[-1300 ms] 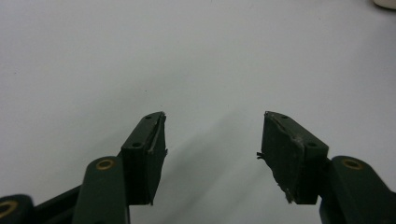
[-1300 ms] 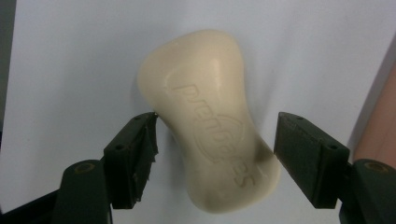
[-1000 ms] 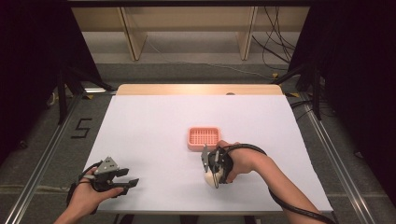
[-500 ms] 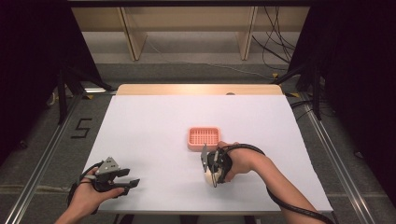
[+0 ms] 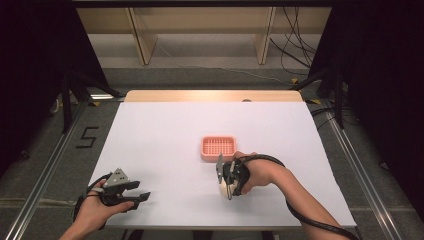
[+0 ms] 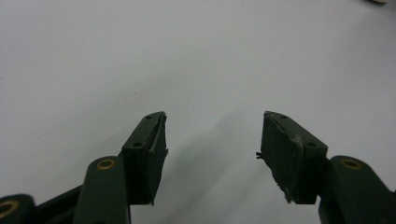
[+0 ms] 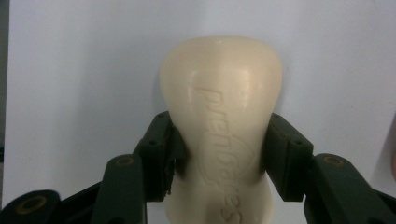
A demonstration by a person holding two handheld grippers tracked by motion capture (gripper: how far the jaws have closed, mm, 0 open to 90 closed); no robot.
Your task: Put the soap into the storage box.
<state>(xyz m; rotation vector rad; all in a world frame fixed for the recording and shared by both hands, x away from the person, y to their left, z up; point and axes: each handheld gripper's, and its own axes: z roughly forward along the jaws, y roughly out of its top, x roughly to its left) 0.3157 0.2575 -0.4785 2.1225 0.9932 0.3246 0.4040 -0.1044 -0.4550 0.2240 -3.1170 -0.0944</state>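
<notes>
Right claw (image 7: pixel 219 154): clamped on cream soap bar (image 7: pixel 222 116), near tabletop's front edge.
Left claw (image 6: pixel 212 154): apart, empty.
Risk: slick, curved soap may squirt out before reaching pink dish (image 5: pixel 218 148).

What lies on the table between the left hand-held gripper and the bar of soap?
Nothing: the high view shows bare white table between the left hand-held gripper and the soap, which the right hand-held gripper grips.

Soap (image 7: pixel 222 126) is showing raised script lettering down its face, something like "prenobles", but I can't read it for sure. Floor left of the table is showing a black "5" (image 5: pixel 87 137).
</notes>
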